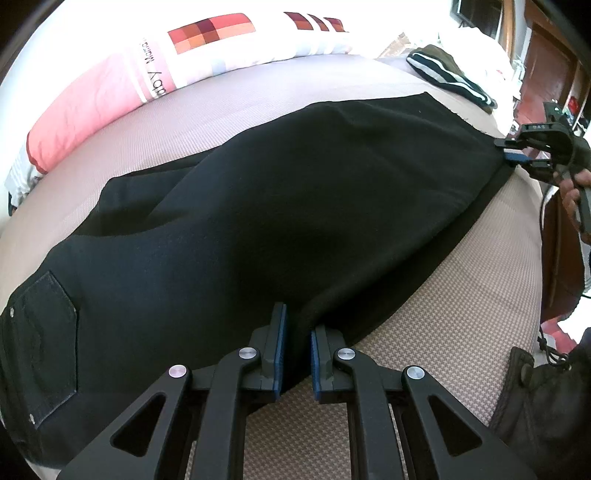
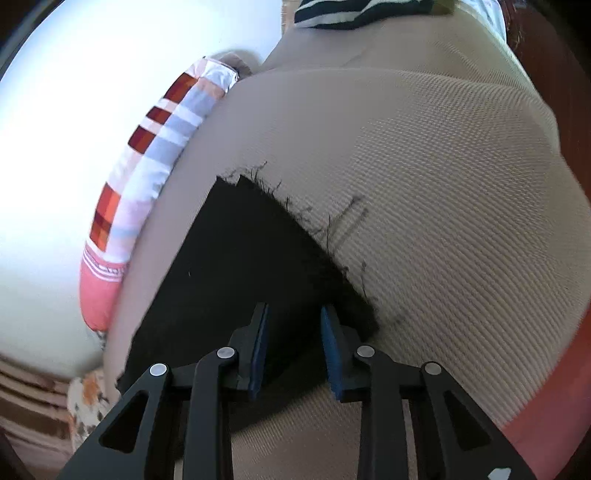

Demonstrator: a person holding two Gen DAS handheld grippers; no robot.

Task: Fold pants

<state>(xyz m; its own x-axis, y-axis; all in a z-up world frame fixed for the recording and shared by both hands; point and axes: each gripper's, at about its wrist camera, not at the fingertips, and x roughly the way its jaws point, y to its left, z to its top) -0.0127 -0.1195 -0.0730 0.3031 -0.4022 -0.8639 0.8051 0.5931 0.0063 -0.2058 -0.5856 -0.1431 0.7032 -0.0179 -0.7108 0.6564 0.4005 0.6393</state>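
Observation:
Black pants (image 1: 295, 184) lie along a bed (image 1: 461, 314), one leg folded over the other, with a back pocket (image 1: 48, 332) at the lower left. My left gripper (image 1: 298, 325) is shut on the near folded edge of the pants, black cloth pinched between its blue pads. At the far right a hand (image 1: 576, 192) holds my right gripper (image 1: 517, 153) at the leg end. In the right wrist view the right gripper (image 2: 294, 310) stands open over the frayed hem (image 2: 332, 251). The black cloth (image 2: 240, 258) lies flat between its spread fingers.
A pink and white pillow (image 1: 92, 103) (image 2: 147, 166) runs along the bed's far side. A dark striped garment (image 1: 450, 77) (image 2: 351, 14) lies beyond the hem. Dark cloth (image 1: 546, 398) hangs at the bed's near right edge, and wooden furniture (image 1: 546, 66) stands behind.

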